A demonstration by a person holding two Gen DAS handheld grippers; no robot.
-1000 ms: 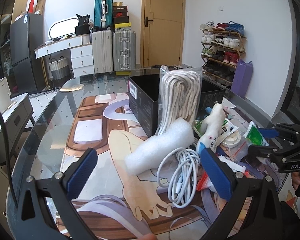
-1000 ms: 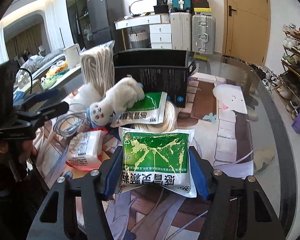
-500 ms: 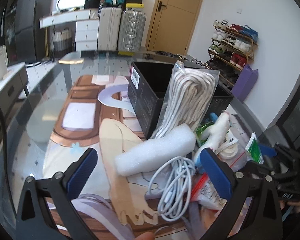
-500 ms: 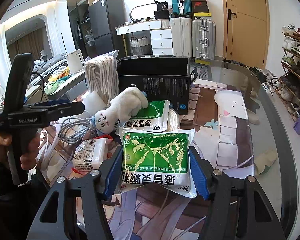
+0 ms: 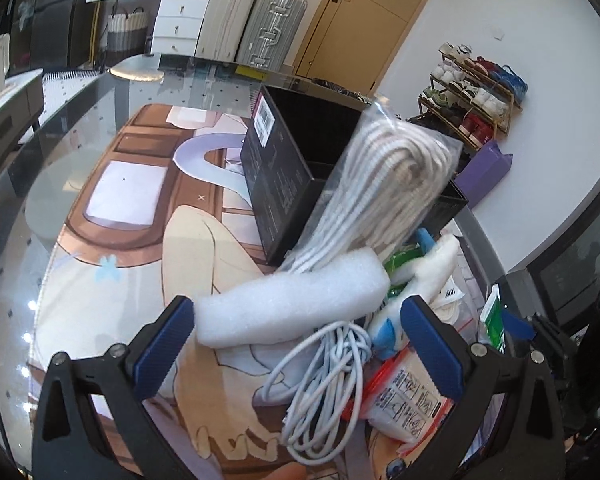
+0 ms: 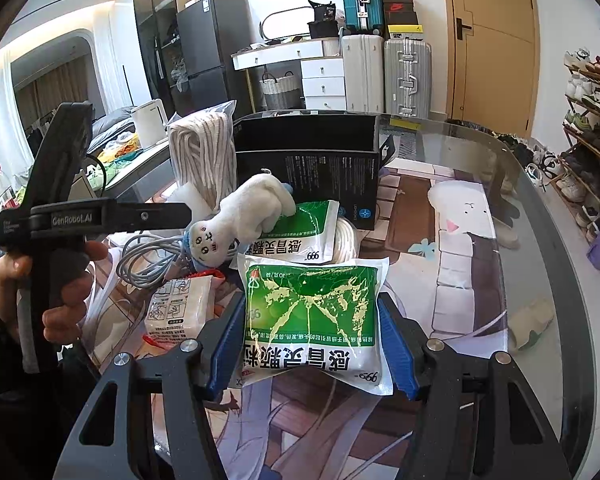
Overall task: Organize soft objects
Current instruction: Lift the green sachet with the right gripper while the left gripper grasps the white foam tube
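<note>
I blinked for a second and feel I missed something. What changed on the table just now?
Only the left gripper moved: it rolled and eased down toward the white foam roll and coiled cable, open and holding nothing. The right gripper kept still, clamped on the green packet. The pile beside the black box stayed put.

Both wrist views close, tilted down; share black box (image 5: pixel 284 184).

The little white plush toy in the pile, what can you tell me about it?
The plush toy is a small white stuffed animal, soft and fuzzy, with a stitched face and blue trim at its head and rear. It lies tilted, face towards the right camera, its rear resting on a green and white packet before the black box. Its head lies against the coiled grey cable. No tongs touch it.
</note>
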